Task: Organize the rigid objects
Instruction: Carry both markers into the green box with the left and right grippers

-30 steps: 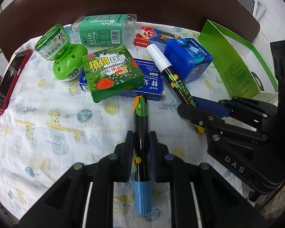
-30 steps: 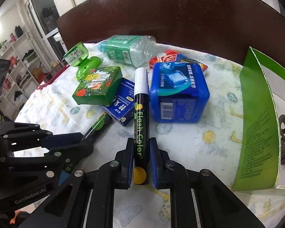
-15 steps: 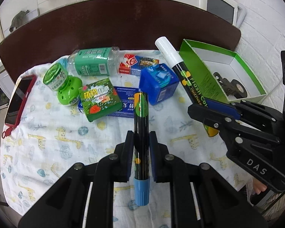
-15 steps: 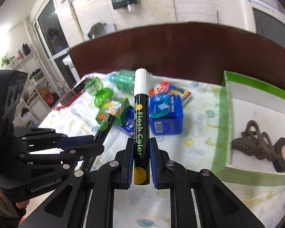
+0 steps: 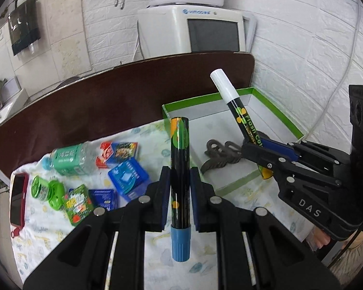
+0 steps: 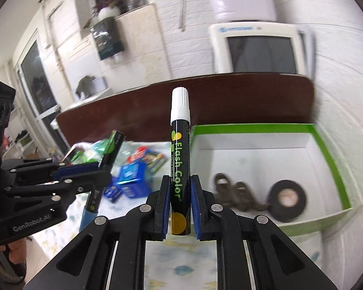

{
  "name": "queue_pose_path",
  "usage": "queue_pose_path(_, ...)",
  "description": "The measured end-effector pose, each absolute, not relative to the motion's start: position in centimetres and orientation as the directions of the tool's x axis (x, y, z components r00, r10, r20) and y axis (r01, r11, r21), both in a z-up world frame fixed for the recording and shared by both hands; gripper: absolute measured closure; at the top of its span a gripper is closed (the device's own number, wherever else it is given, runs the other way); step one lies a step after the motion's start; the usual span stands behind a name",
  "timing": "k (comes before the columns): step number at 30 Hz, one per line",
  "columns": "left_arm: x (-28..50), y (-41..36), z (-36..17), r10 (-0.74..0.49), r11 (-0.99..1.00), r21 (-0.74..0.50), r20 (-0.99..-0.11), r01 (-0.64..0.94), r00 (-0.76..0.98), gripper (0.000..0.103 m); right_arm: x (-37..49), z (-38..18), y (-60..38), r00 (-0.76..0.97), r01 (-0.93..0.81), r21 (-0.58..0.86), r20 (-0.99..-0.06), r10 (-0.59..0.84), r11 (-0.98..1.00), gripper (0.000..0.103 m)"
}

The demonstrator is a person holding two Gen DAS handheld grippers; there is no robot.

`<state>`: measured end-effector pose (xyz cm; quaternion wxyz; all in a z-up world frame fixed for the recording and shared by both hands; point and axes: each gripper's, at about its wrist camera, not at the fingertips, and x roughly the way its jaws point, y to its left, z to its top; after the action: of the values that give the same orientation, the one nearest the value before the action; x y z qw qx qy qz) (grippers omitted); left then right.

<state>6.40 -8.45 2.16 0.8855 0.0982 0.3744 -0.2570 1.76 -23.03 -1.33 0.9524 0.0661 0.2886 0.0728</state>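
Left wrist view, L to R: red-cased phone (image 5: pixel 18 199) at far left edge on the printed cloth (image 5: pixel 48 220). Next, lower left, a clutter of items: green round container (image 5: pixel 48 191), green bottle (image 5: pixel 71 160) lying on its side, green box (image 5: pixel 78 204), blue boxes (image 5: pixel 128 177), red/blue pack (image 5: pixel 118 153). Centre: left gripper (image 5: pixel 180 198), jaws clamped tight on blue-capped marker (image 5: pixel 179 181), cap end toward cam, barrel pointing up-frame. Centre-right: green-rimmed white box (image 5: pixel 280 118) w/ a brown hair clip (image 5: pixel 220 154) inside. Right: right gripper (image 5: pixel 256 149) pinching white-capped marker (image 5: pixel 239 118), tilted, white cap up-left, held over the box.

Right wrist view, L to R: left gripper (image 6: pixel 94 171) at mid-left w/ blue-capped marker (image 6: pixel 109 152) through it; a hand (image 6: pixel 12 249) shows under it, lower left. Blurred boxes on cloth behind. Centre: right gripper (image 6: pixel 180 207) closed tight on white-capped marker (image 6: pixel 179 166), label "Flash Color", cap up-frame. Right: green-rimmed white box (image 6: pixel 331 162) holding hair clip (image 6: pixel 232 193) and a black tape roll (image 6: pixel 288 197), just beside each other.
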Motion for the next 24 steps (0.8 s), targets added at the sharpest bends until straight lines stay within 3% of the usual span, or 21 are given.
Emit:
queue_pose_path(8, 8.6, -16.1, 3.1, -0.435, 0.784, 0.009, -0.704, 0.62, 0.561, 0.089, 2.5, -1.5, -29.9, 0.843, 0.064, 0.181, -0.536, 0.044, 0.981, 0.086)
queue_pose_path(24, 13.0, -26.1, -0.5, -0.447, 0.707, 0.004, -0.772, 0.707, 0.452, 0.089, 6.2, -5.4, -36.6, 0.796, 0.175, 0.225, -0.605, -0.003, 0.959, 0.086)
